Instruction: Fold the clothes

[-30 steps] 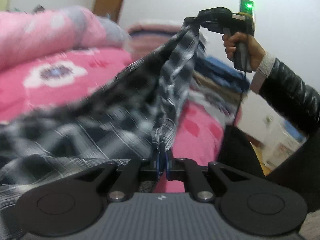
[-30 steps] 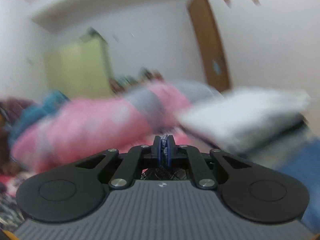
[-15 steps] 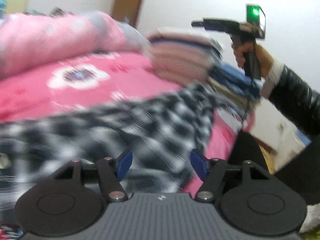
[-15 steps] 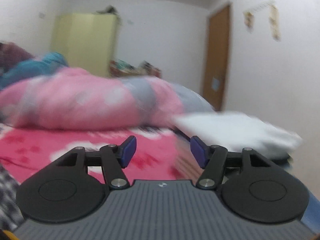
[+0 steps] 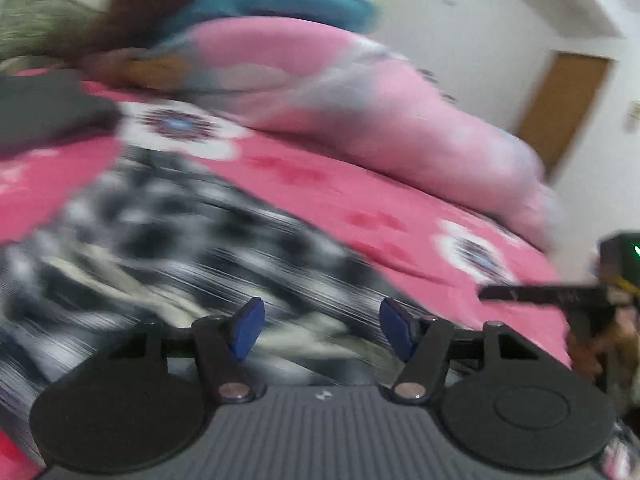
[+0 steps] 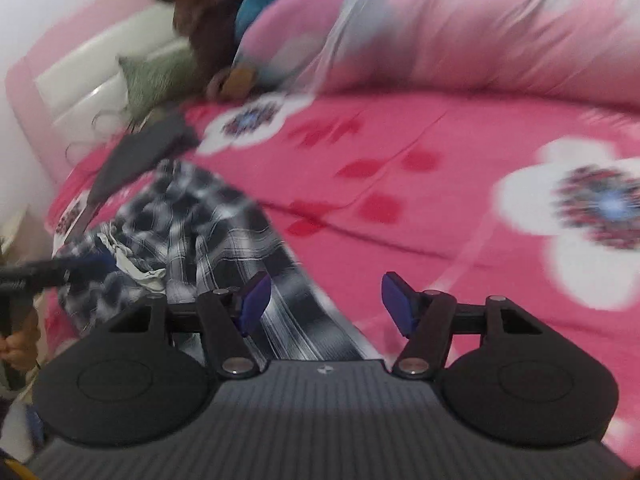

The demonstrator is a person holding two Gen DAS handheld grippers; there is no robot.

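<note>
A black-and-white plaid shirt (image 5: 172,240) lies spread on the pink flowered bedsheet (image 5: 360,200), blurred by motion. My left gripper (image 5: 322,326) hovers over its near edge, open, with nothing between its blue pads. In the right wrist view the same plaid shirt (image 6: 216,240) lies at the left, rumpled at its far end. My right gripper (image 6: 326,302) is open above the shirt's right edge and the bedsheet (image 6: 440,216). The other gripper's dark fingers (image 6: 48,270) reach in over the shirt from the left.
A rolled pink quilt (image 5: 340,100) runs along the back of the bed, with a teal cloth (image 5: 280,0) and brown pile above it. A dark grey garment (image 6: 136,156) lies beyond the shirt near the headboard (image 6: 80,76). A brown door (image 5: 560,104) stands at the right.
Both grippers held the plaid shirt up in the air a second ago, then opened and let it fall onto the bed. Both views have since swung down and left over the shirt.
</note>
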